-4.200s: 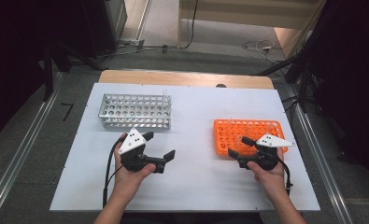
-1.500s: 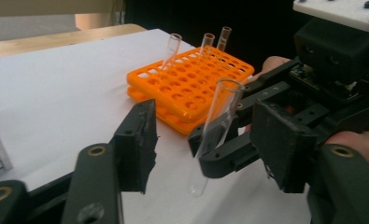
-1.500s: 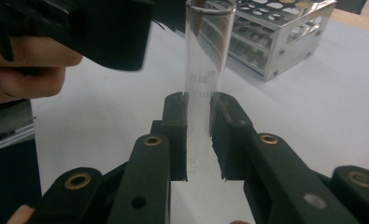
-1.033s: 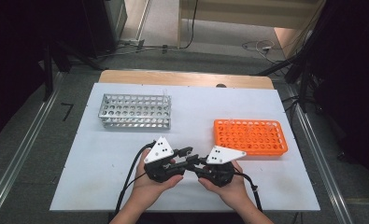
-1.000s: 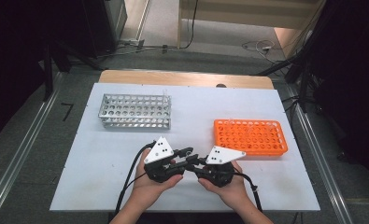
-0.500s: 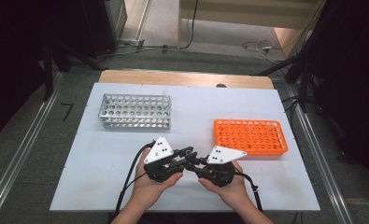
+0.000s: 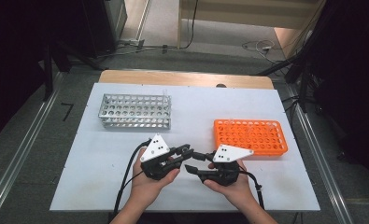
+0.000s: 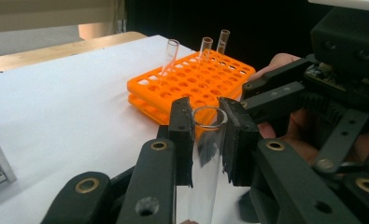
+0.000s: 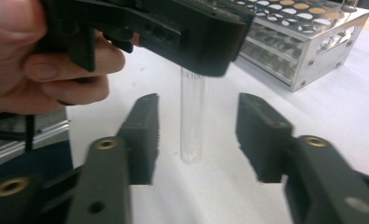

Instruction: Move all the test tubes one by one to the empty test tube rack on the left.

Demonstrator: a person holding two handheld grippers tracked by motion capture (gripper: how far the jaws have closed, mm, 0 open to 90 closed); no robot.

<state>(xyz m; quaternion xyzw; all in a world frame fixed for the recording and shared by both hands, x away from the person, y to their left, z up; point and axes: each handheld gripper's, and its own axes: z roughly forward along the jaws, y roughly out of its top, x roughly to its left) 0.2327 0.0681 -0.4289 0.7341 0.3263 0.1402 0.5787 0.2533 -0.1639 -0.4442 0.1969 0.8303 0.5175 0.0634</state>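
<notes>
Test tube [image 8: 205, 158], clear glass or plastic, empty, clamped near its open rim between the pads of the left hand-held gripper [image 8: 209, 122]. It hangs upright over the near middle of the white tabletop [image 7: 102, 154]: long axis vertical, mouth up, rounded bottom down. In the right gripper view the tube [image 9: 194, 119] drops from under the left hand-held gripper's body, its closed end just above or maybe touching the tabletop; cannot tell which.

Right hand-held gripper [image 9: 196, 135] faces the left one, the two nearly tip to tip in the high view. Its jaws have just been opening and stand apart on either side of the tube's lower half, pads clear of the wall. So it grips nothing, tube simply between the jaws. Reads like a hand-over, left now carrying it alone.

Handling, my judgement: very light, rigid, smooth and slippery, breakable if glass. Squeeze gently across the round wall, middle or upper part, and keep it vertical so it doesn't pivot in the pads.

Orange test tube rack [image 7: 250, 136] sits to the right, three tubes standing in it at its far side. Metal test tube rack [image 7: 134, 110] is far left, with one tube at its far right corner.
</notes>
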